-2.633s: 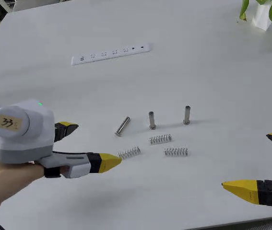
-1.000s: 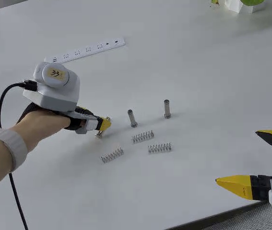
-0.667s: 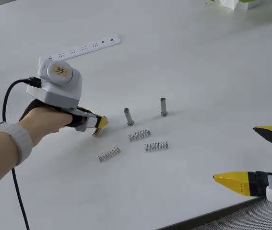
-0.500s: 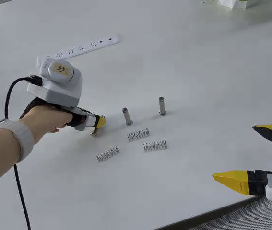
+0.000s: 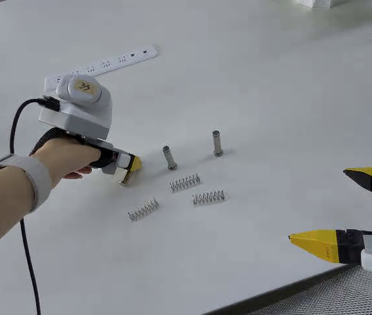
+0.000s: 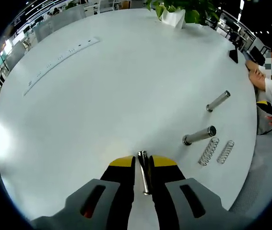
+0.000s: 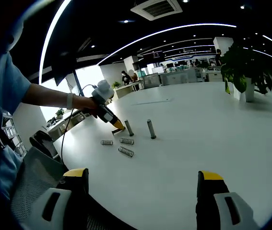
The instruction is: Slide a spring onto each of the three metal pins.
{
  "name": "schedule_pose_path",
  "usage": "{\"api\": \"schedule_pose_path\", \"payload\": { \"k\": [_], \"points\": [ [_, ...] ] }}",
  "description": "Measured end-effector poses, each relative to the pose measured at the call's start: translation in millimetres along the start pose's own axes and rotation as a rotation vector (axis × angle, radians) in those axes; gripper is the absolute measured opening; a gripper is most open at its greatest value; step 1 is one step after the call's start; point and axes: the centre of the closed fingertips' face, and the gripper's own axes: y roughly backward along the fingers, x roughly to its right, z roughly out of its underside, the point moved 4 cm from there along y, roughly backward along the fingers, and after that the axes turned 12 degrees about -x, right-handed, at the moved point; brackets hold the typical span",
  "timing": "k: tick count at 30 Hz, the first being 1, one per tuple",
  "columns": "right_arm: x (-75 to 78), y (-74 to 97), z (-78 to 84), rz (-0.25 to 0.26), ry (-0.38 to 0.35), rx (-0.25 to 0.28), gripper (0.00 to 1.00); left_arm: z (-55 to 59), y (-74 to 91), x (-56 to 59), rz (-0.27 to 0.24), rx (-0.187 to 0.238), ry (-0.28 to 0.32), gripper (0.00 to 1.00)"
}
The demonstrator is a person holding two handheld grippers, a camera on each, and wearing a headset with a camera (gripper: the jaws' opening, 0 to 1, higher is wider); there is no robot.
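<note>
Jaws of the left gripper pinch one metal pin low at the white table (touching it or not, I cannot tell). Just beside it stand two upright pins, with three loose springs lying near them. The right gripper hangs wide open, well apart from them.

The smooth white table bears a long white power strip far left, two upright grey metal pins centrally, and three small wire coil springs just nearer.

I'm in an open-plan office: long ceiling light strips, rows of desks behind my white counter, potted plants.
</note>
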Motion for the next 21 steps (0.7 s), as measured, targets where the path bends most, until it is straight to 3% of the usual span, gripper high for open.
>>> {"api": "schedule_pose_path", "payload": {
  "k": [12, 21],
  "points": [
    [-0.6, -1.1, -0.6, -0.001, 0.001, -0.003, 0.93, -3.0, 0.2, 1.5, -0.011, -0.022, -0.005, 0.05],
    [-1.5, -1.3, -1.1, 0.000, -0.002, 0.001, 0.93, 2.6, 0.6, 2.1, -0.024, -0.021, -0.028, 0.05]
  ]
}}
